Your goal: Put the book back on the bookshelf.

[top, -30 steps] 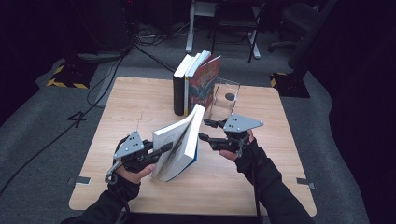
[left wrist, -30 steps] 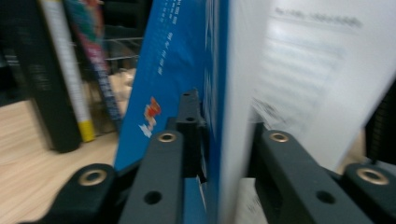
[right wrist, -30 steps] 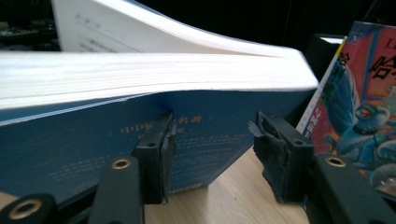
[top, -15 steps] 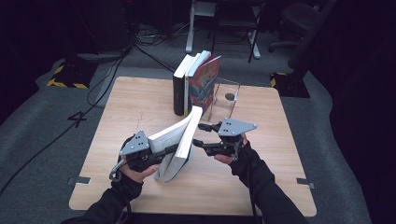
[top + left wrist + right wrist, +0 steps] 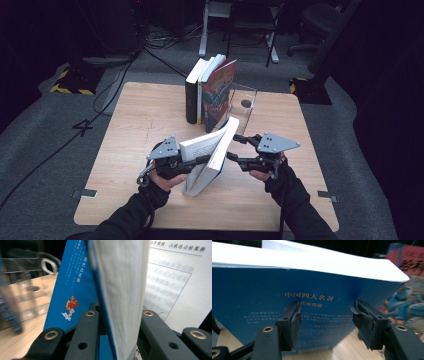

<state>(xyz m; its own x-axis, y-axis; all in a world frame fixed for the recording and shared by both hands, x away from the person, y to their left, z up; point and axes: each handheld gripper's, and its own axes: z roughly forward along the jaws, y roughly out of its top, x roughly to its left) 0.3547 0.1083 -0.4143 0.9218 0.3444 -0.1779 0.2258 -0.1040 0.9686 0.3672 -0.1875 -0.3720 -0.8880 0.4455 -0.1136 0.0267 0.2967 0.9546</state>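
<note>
Between my two hands the blue book (image 5: 212,155) has sunk lower; left gripper (image 5: 192,162) stays clamped on it, right gripper (image 5: 231,148) has just spread apart, letting go.

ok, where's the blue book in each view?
High view: blue book stands tilted and part open at table centre, between the two grippers; left gripper is clamped on its pages.
Left gripper view: centre, page block pinched between the jaws, blue cover at left.
Right gripper view: blue cover spans the frame behind the open jaws.
Shared landmark: the clear bookend.
</note>
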